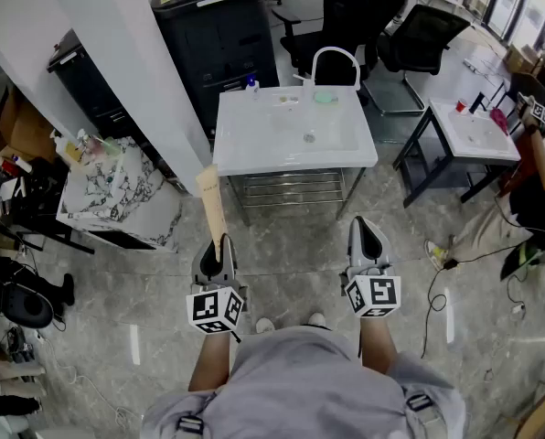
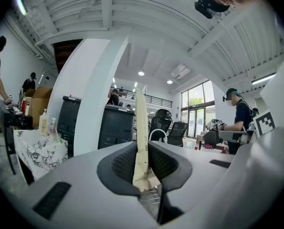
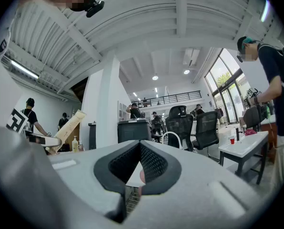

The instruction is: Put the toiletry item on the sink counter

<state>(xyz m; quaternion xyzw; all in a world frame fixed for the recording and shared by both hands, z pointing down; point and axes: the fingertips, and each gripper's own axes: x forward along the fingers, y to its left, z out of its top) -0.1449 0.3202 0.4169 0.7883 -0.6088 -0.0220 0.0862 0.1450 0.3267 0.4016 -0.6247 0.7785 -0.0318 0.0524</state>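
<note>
A tall beige toiletry tube (image 1: pixel 212 204) stands upright with my left gripper (image 1: pixel 219 245) shut on its lower end. In the left gripper view the tube (image 2: pixel 141 128) is pinched between the dark ribbed pads (image 2: pixel 124 165). My right gripper (image 1: pixel 368 231) hangs level beside it, jaws together and nothing between them; its pads (image 3: pixel 154 163) meet at the top. The white sink counter (image 1: pixel 254 149) with a curved faucet (image 1: pixel 335 62) stands ahead of both grippers, some way off. The tube (image 3: pixel 68 128) also shows at the left of the right gripper view.
A white pillar (image 1: pixel 126 71) and a black cabinet (image 1: pixel 219 26) stand left of and behind the counter. A marble-patterned table (image 1: pixel 126 195) with bottles is at the left. Office chairs (image 1: pixel 346 21), a second sink table (image 1: pixel 478 131) and a person (image 1: pixel 538 172) are at the right. A cable (image 1: pixel 455 263) lies on the floor.
</note>
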